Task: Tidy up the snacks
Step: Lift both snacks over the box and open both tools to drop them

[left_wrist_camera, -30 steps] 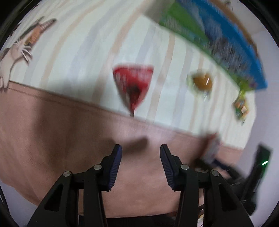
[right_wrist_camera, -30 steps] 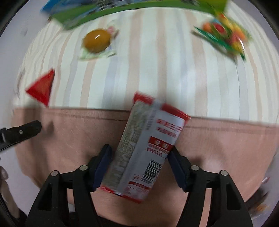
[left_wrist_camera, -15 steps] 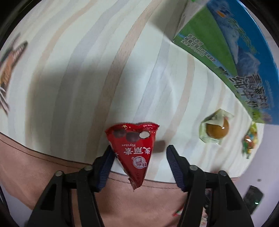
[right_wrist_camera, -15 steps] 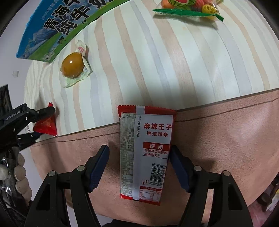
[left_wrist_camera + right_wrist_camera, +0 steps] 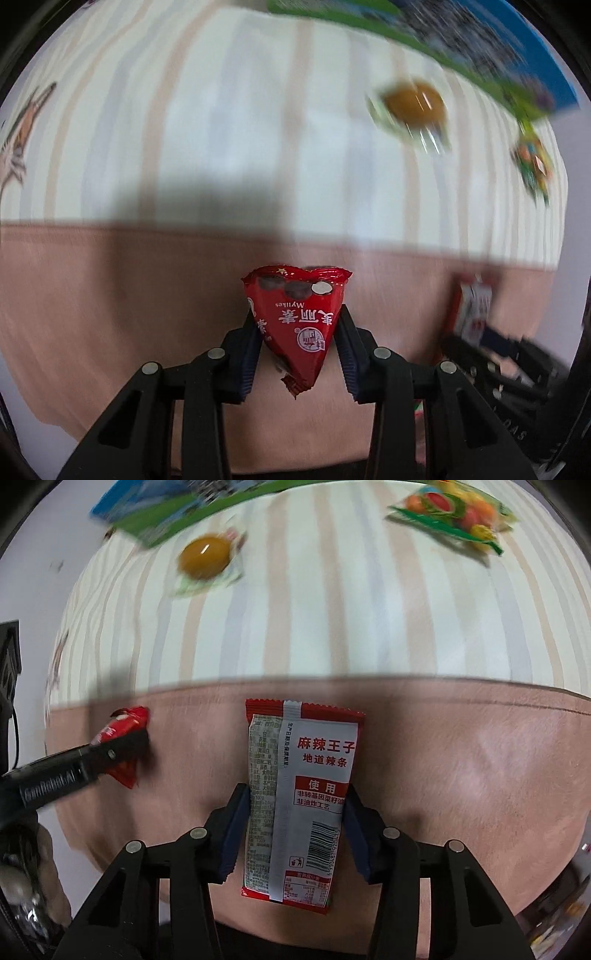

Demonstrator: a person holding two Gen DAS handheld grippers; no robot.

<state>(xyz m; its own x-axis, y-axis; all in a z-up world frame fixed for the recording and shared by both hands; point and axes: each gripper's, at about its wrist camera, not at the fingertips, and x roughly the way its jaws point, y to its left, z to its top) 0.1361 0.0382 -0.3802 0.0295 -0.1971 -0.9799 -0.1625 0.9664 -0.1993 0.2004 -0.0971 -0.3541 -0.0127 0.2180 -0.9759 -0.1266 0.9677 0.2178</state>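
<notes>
My left gripper (image 5: 297,350) is shut on a red triangular snack packet (image 5: 295,314), pads pressing both its sides, above the pink-brown band of the cloth (image 5: 110,295). In the right wrist view that gripper (image 5: 122,738) and its red packet (image 5: 127,718) show at the left. My right gripper (image 5: 295,823) has its jaws closing on a red-and-white spicy-strip packet (image 5: 306,771), which stands upright between them; both pads touch its long edges. That packet (image 5: 474,310) shows blurred at the right of the left wrist view.
On the striped cloth (image 5: 332,609) lie a wrapped brown egg (image 5: 205,555), a bag of colourful candies (image 5: 454,509) and a blue-and-green carton (image 5: 173,513) at the far edge. A person's hand (image 5: 26,878) holds the left tool.
The left jaws came down around the red triangular packet, shut on it and carried it back over the pink band. The right jaws narrowed onto the red-and-white packet.
</notes>
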